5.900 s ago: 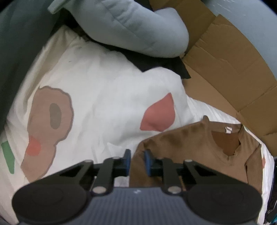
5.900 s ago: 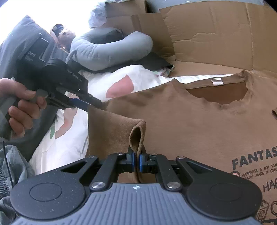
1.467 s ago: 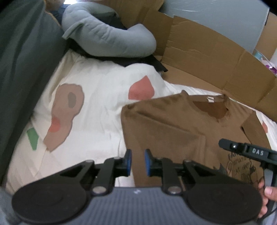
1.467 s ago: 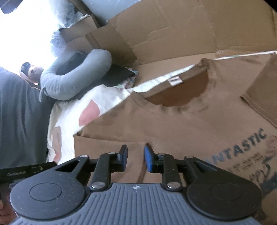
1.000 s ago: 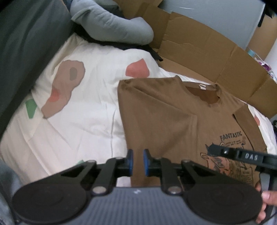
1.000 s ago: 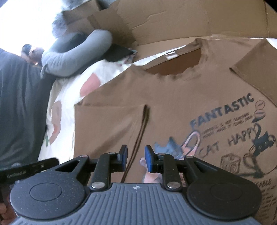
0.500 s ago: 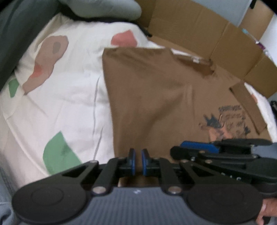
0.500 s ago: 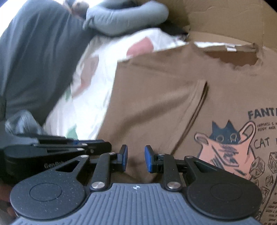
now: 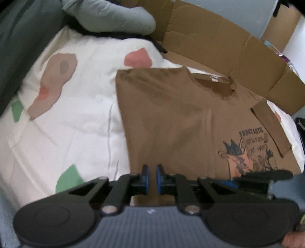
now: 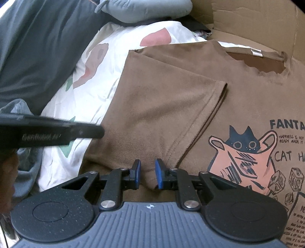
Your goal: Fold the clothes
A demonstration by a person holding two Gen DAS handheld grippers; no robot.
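Right wrist view: the brown T-shirt point(image 10: 200, 99) lies flat on the patterned duvet point(image 10: 106, 63), one sleeve folded in over its chest. The right gripper point(image 10: 147, 174) hovers at the shirt's near hem, jaws apart and empty. The left gripper point(image 9: 151, 177) sits just beside, jaws narrowly apart over the hem. Beyond the shirt's collar stand cardboard point(image 9: 219, 51) and a grey pillow point(image 9: 114, 17).

The T-shirt point(image 10: 190, 106) print is cut off at right.
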